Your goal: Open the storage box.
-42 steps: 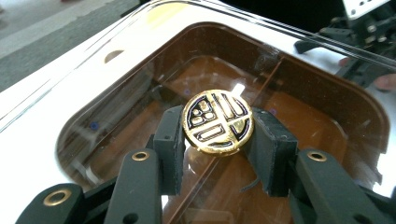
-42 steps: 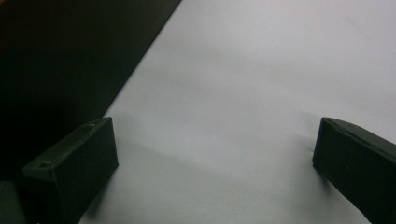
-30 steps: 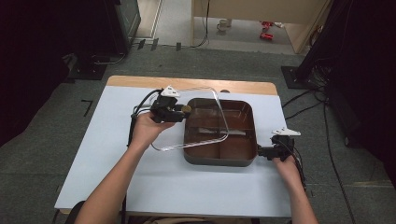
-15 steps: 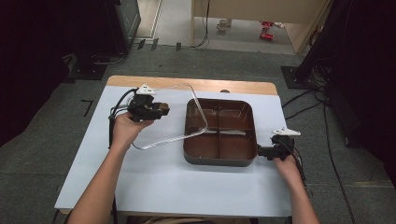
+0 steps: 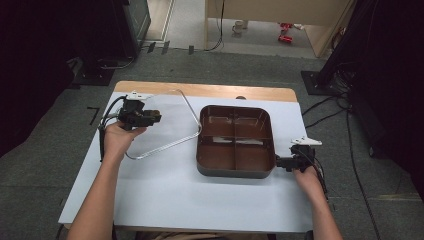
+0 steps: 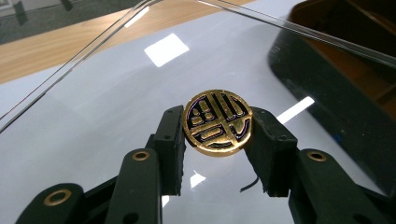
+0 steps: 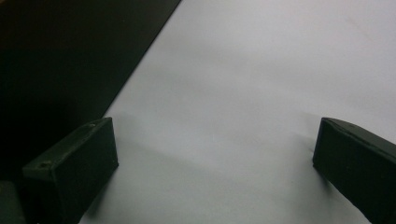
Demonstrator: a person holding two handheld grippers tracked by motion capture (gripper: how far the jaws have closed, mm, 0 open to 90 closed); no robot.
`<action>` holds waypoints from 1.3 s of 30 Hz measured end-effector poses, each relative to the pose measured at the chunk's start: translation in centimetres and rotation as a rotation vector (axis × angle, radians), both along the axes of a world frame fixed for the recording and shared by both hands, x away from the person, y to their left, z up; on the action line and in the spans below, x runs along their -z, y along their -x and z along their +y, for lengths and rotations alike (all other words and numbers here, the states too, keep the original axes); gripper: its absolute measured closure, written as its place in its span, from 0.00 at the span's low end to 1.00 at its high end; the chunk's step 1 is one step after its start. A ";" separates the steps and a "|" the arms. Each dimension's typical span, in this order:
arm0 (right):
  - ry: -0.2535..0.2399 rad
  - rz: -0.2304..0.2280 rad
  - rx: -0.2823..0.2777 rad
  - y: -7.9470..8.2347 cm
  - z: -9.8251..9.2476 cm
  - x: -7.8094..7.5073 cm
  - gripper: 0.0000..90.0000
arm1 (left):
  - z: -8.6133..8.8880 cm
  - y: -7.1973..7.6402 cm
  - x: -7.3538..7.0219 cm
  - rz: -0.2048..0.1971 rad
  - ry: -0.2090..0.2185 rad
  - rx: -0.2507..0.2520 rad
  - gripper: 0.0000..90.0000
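A clear glass lid point(image 5: 167, 122) with a thin metal rim hangs tilted over the left half of the table, its right corner close to the pot's left rim. My left gripper point(image 5: 152, 116) is shut on the lid's round gold knob point(image 6: 218, 122), one black jaw on each side of it. A dark brown square pot point(image 5: 235, 173), split into several compartments, stands uncovered at the table's centre right. My right gripper point(image 5: 281, 162) rests low at the pot's front right corner. Its jaws point(image 7: 212, 158) stand wide apart over bare white table, with the pot's dark wall point(image 7: 60, 60) beside them.
The table point(image 5: 165, 195) has a white top and a wooden strip point(image 5: 210, 91) along its far edge. Cables trail from both grippers. Dark stands and more cables lie on the grey floor around the table.
My left gripper has carried the lid leftward and slightly down, off the pot and over the left side of the table. The right gripper and the pot have stayed still.
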State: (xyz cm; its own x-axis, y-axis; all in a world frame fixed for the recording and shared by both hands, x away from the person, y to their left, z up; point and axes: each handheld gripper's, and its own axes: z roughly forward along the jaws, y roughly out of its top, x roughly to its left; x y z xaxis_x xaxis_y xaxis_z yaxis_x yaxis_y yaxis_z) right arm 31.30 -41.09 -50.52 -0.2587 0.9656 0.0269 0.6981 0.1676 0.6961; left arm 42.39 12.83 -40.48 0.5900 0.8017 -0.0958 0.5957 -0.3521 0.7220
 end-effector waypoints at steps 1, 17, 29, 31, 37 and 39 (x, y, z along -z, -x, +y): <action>0.000 0.000 0.000 0.0 0.0 0.0 0.00 | 0.6 -0.2 0.3 -0.002 0.002 -0.012 0.66; 0.001 0.000 0.000 0.0 0.0 0.0 0.00 | 2.9 -1.7 4.4 0.059 -0.023 -0.128 0.66; 0.000 0.000 0.001 0.0 0.0 0.0 0.00 | 2.3 -2.1 6.3 0.067 -0.091 -0.106 0.65; 0.001 -0.001 0.001 0.0 0.0 0.0 0.00 | 2.4 -2.2 6.3 0.071 -0.079 -0.107 0.65; 0.001 -0.001 0.000 0.0 0.0 0.0 0.00 | 2.8 -2.2 6.1 0.079 -0.023 -0.115 0.60; 0.001 -0.001 0.001 0.0 0.0 0.0 0.00 | 3.0 -2.1 5.7 0.074 0.004 -0.126 0.56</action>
State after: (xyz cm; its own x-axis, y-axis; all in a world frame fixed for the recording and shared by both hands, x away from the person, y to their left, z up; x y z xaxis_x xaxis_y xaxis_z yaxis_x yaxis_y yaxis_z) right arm 31.29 -41.07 -50.52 -0.2582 0.9658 0.0259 0.6977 0.1679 0.6964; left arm 44.49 15.79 -46.23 0.4757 0.8686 -0.1388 0.6869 -0.2682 0.6754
